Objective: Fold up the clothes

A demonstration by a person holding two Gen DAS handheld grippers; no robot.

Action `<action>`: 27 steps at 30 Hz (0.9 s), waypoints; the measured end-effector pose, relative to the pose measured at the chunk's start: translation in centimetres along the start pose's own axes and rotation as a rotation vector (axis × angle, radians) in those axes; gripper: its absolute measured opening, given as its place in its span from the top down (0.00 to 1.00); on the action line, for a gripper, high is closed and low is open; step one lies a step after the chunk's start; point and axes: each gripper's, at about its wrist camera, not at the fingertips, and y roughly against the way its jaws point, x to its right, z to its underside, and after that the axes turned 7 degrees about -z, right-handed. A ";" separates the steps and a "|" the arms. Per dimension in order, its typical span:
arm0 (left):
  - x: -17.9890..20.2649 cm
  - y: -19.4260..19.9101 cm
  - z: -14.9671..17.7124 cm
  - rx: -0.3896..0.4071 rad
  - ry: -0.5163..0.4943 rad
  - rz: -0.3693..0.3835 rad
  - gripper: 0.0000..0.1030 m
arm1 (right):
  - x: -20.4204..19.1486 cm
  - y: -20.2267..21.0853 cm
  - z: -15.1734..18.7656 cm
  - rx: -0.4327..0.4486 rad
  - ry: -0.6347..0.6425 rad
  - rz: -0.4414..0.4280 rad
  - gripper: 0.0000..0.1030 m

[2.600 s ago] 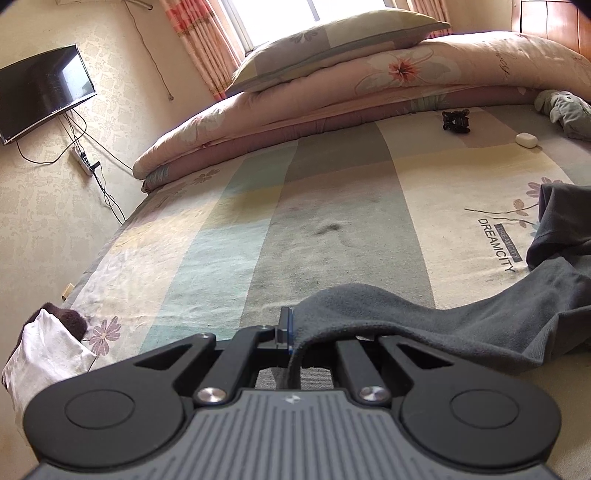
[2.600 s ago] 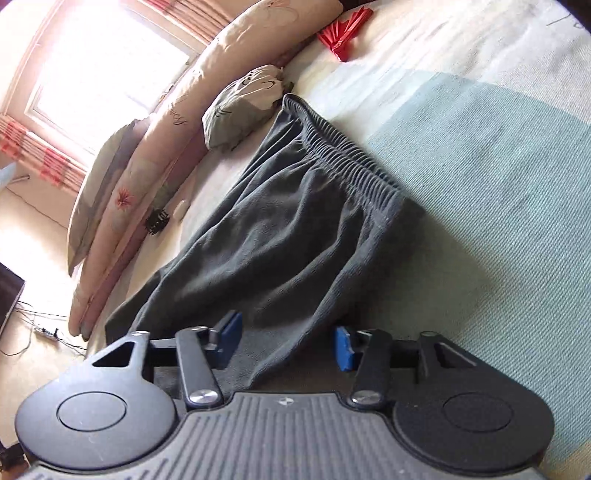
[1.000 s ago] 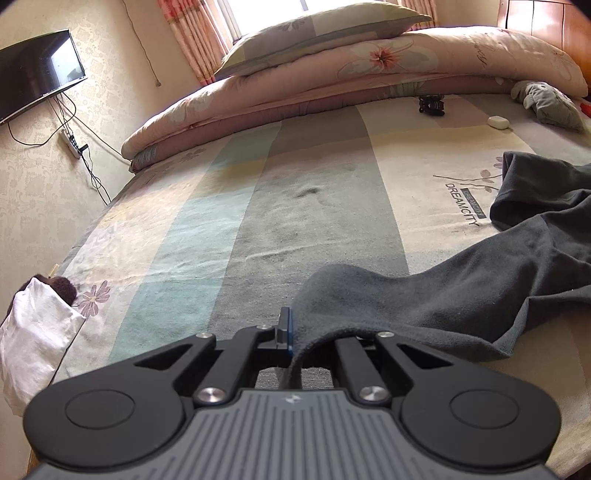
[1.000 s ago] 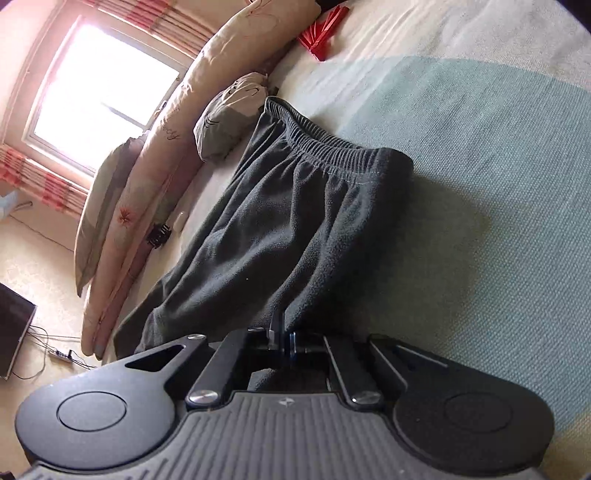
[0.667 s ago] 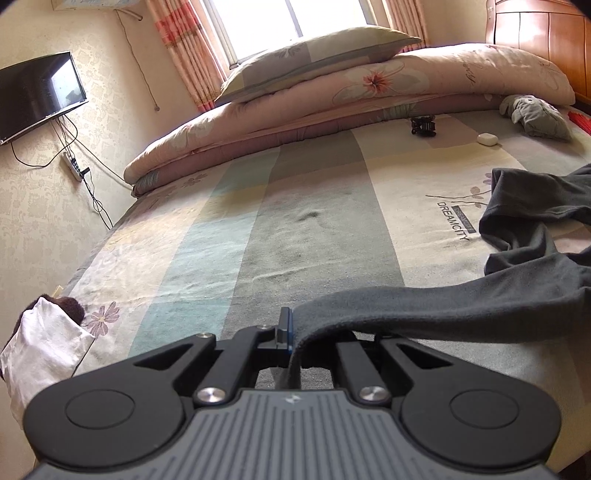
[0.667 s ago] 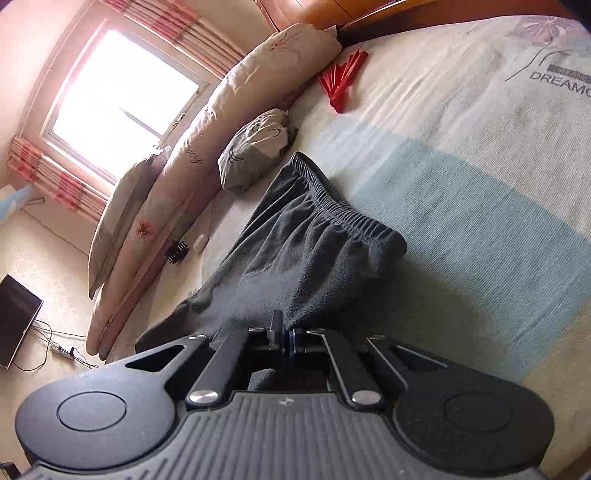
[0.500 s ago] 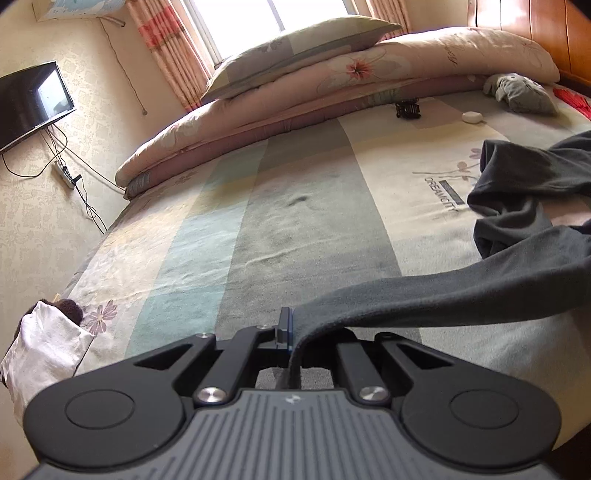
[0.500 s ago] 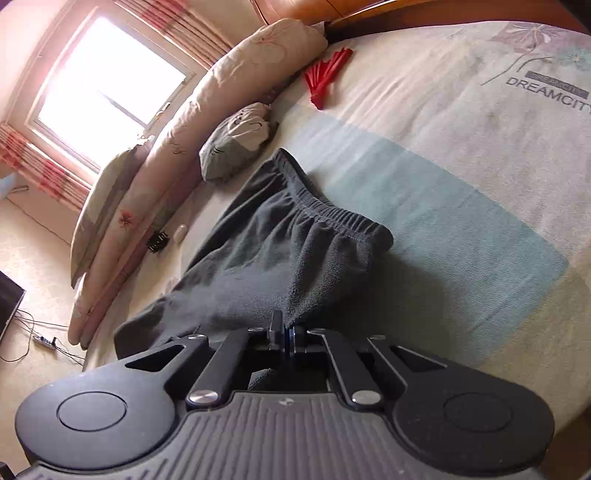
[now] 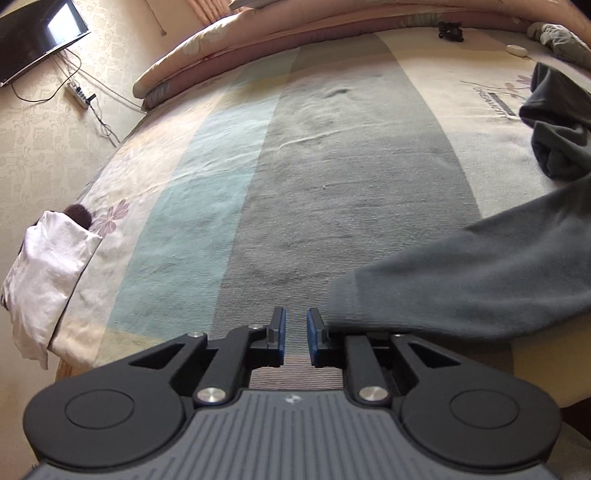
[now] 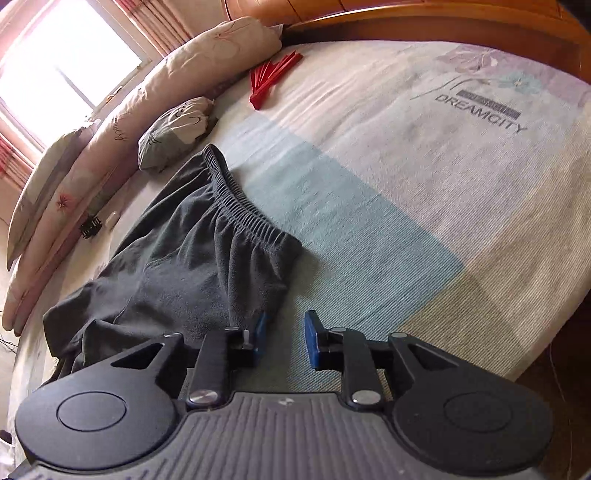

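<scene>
Dark grey trousers [image 10: 177, 266] spread on striped bed sheet [image 9: 332, 192], elastic waistband [image 10: 236, 199] toward headboard end, just below small grey-print pillow [image 10: 173, 129]. One trouser leg [image 9: 461, 280] stretched along foot edge of bed, cuff just right of left gripper [image 9: 294, 330], touching outside of right-hand pad, not between pads. Left gripper jaws opening, narrow gap, only sheet visible in gap, nothing pinched. Right gripper [image 10: 283, 338] jaws opening too, wider gap, bare sheet between blue pads; trouser fabric beside and under left-hand finger [image 10: 258, 332], not clamped. Rest of trousers bunched near right edge of left wrist view. Rolled quilt [image 10: 110, 122] and pillow stacked along window-side edge of bed. Red folded fan [image 10: 273, 79] near headboard corner, well apart from trousers. Small black clip [image 9: 450, 30] and white oval item [image 9: 518, 50] near quilt edge. White cloth bundle [image 9: 48, 280] hanging at foot corner, left side. TV [image 9: 37, 33] on wall, power strip [image 9: 79, 96] with cables below.
</scene>
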 end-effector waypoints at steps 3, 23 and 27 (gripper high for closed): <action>-0.5 0.8 -1.1 0.026 0.033 0.016 0.86 | -0.5 -0.1 -0.6 0.009 0.030 0.006 0.70; 25.3 12.2 -10.4 0.237 -0.263 0.757 0.57 | -5.8 -12.8 -10.7 -0.056 0.341 -0.070 0.41; 29.1 13.1 -10.2 0.242 -0.270 0.801 0.57 | -5.5 -16.7 -12.1 -0.067 0.360 -0.037 0.33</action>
